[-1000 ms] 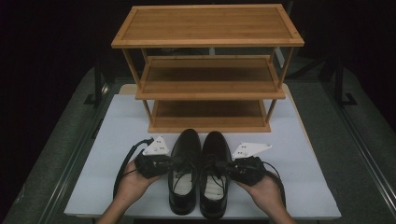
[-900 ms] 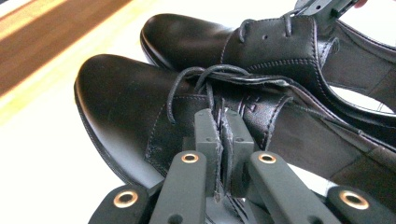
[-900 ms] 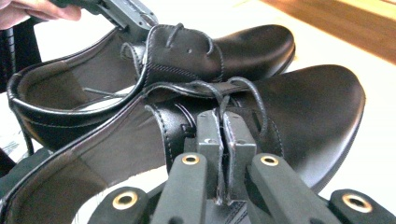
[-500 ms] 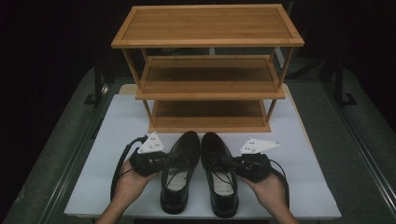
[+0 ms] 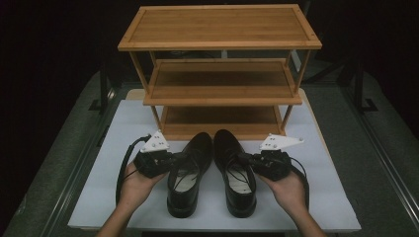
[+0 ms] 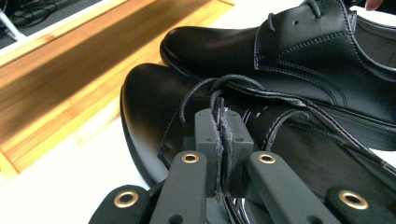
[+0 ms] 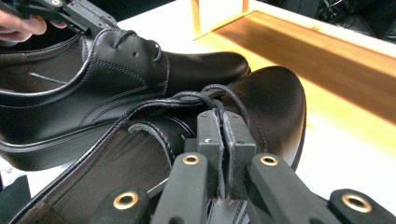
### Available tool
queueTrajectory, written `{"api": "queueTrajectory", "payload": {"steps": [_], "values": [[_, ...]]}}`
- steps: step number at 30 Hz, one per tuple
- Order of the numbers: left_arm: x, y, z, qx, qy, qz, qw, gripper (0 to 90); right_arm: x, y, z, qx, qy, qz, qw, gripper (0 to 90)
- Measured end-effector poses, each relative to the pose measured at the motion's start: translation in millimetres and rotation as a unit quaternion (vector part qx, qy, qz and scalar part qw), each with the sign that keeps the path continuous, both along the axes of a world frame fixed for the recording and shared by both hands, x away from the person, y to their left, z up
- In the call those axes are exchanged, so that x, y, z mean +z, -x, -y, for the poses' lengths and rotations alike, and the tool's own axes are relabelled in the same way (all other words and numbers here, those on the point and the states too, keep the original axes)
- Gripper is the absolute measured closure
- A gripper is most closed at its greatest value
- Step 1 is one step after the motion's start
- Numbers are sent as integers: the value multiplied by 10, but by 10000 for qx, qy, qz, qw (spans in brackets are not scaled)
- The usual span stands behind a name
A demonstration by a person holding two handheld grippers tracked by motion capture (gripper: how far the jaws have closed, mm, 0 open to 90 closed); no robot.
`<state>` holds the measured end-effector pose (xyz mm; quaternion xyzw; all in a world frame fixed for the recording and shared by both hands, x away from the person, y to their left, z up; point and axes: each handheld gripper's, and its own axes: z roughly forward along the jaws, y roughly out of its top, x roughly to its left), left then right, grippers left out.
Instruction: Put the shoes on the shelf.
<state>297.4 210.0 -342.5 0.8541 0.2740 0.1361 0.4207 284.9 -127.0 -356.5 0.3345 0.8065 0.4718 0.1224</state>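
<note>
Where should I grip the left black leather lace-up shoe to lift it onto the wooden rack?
Probably at the outer side wall of the opening, coming from the shoe's outer left. The left black leather shoe lies flat with its toe toward the three-tier wooden rack, and its thin upturned collar fits between the jaws. The left gripper is already shut on that edge by the laces.

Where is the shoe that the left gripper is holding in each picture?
High view: the left shoe sits low, left of centre.
Left gripper view: it is the near shoe, bottom centre.
Right gripper view: it is the farther shoe, upper left.
Shared landmark: the wooden rack beyond the toes.
</note>
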Motion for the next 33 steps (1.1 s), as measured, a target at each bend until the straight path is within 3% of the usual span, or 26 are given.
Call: {"api": "queueTrajectory", "payload": {"steps": [13,29,33], "values": [[76,-345,76,256,95,148,9995,874,135,-334,74,-275,-1,157,9995,870],[73,-819,308,538,175,335,9978,874,70,-836,123,-657,5,147,9977,870],[46,-931,383,607,79,409,9973,874,31,-986,100,-732,1,110,9973,870]]}}
